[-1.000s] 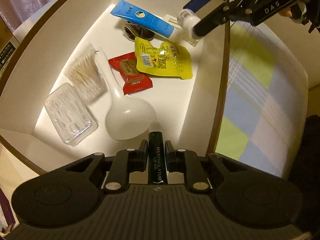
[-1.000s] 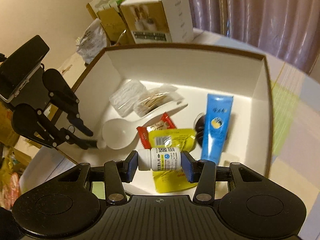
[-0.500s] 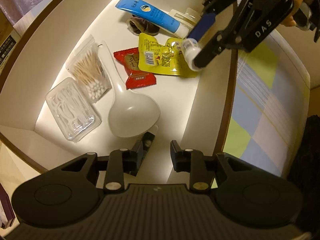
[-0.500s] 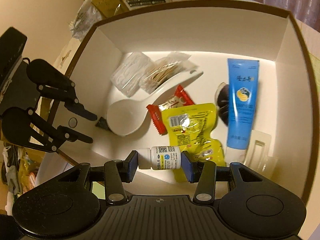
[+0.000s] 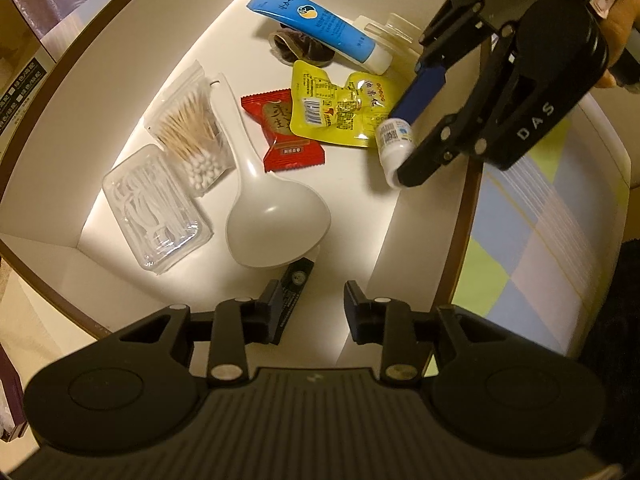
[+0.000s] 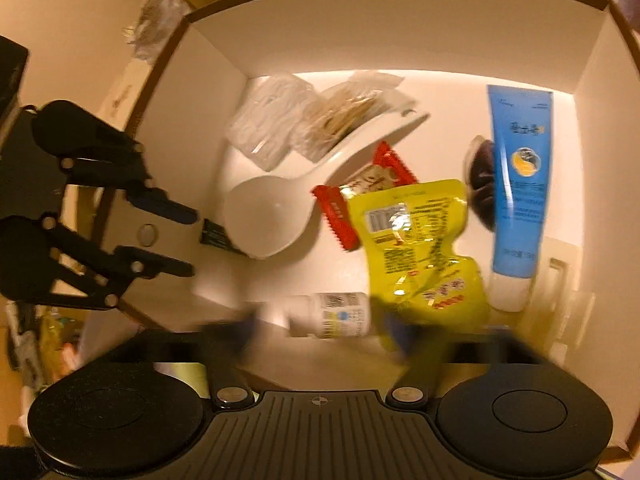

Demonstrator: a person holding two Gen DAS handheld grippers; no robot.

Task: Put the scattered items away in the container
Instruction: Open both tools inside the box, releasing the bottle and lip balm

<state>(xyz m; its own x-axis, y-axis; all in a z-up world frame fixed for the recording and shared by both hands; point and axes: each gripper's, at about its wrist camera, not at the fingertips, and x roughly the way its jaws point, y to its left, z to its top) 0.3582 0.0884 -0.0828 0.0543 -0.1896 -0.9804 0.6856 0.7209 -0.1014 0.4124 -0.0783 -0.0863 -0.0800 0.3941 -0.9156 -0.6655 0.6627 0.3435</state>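
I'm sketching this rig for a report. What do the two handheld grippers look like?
Both are matte black. The left gripper has a ribbed body, two round side discs, silver rivets and dark blue pads. The right gripper has linked black bars, silver rivets, a blue pad and white "DAS" lettering on its body.

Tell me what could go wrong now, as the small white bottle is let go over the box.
1. The right gripper is opening around the bottle, above the box floor near the wall. The round bottle may bounce or roll.
2. It may land on the yellow pouch and slide off.
3. The lip balm lies by the left gripper, which could nudge it.
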